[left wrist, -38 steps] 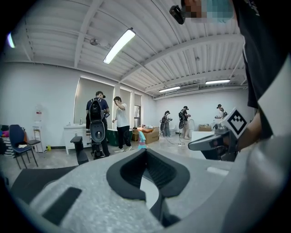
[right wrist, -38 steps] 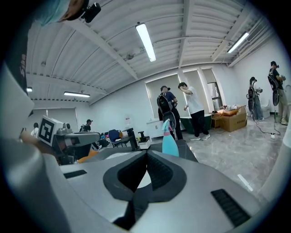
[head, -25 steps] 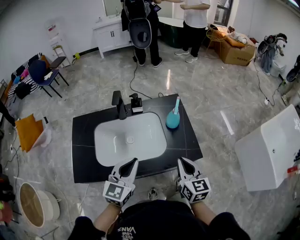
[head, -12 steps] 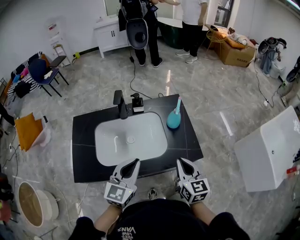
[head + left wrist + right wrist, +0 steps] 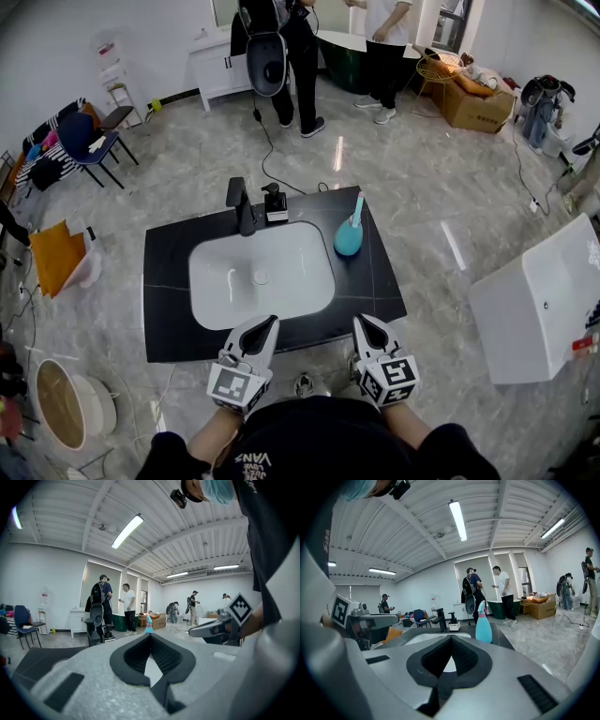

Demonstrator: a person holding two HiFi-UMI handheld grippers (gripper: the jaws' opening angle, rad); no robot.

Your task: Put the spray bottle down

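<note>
Claws [image 5: 269, 322] [image 5: 361, 322] closed, empty, near-level.

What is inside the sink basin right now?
Only the drain shows in the white basin; the spray bottle stands outside on the countertop. The faucet spout hides a little rear rim.

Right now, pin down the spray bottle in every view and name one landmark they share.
Head view: the spray bottle stands on the black counter, right of the basin.
Left gripper view: the spray bottle is small, at picture centre.
Right gripper view: the spray bottle is larger, just right of centre.
Shared landmark: the person in the white top, beyond the bottle.
</note>
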